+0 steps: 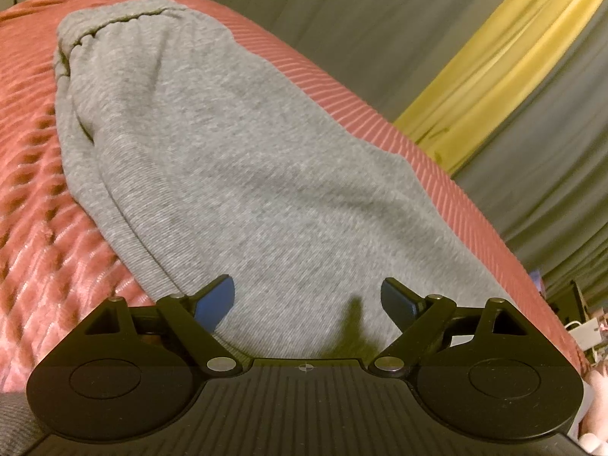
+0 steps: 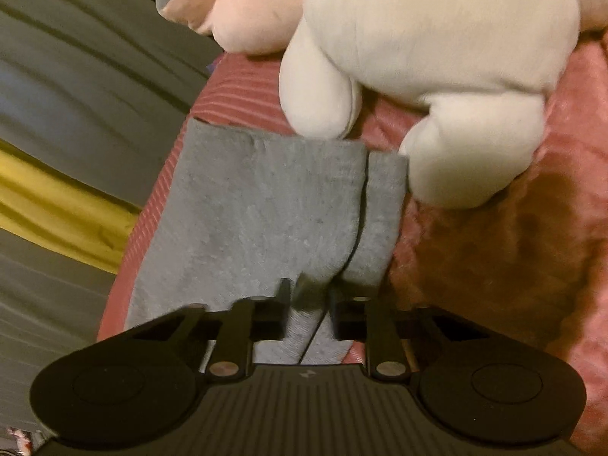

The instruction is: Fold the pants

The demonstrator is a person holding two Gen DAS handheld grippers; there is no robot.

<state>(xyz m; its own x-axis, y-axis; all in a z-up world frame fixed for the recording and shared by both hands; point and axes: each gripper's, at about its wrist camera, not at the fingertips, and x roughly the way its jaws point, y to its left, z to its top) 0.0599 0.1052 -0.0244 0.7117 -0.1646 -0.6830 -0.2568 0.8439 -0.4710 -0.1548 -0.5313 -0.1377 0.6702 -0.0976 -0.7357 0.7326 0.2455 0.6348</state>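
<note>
Grey sweatpants point(image 1: 235, 159) lie on a red textured bedspread point(image 1: 34, 197), with the elastic waistband at the far end in the left wrist view. My left gripper point(image 1: 307, 298) is open just above the grey cloth, holding nothing. In the right wrist view the two pant legs point(image 2: 266, 209) lie side by side, their hems at the far end. My right gripper point(image 2: 307, 304) is nearly closed and pinches a fold of the grey cloth between its fingers.
A white and pink plush toy point(image 2: 418, 57) lies on the bedspread point(image 2: 494, 258) right beyond the leg hems. Grey and yellow curtains point(image 1: 513, 60) hang past the bed's edge; they also show in the right wrist view point(image 2: 57, 190).
</note>
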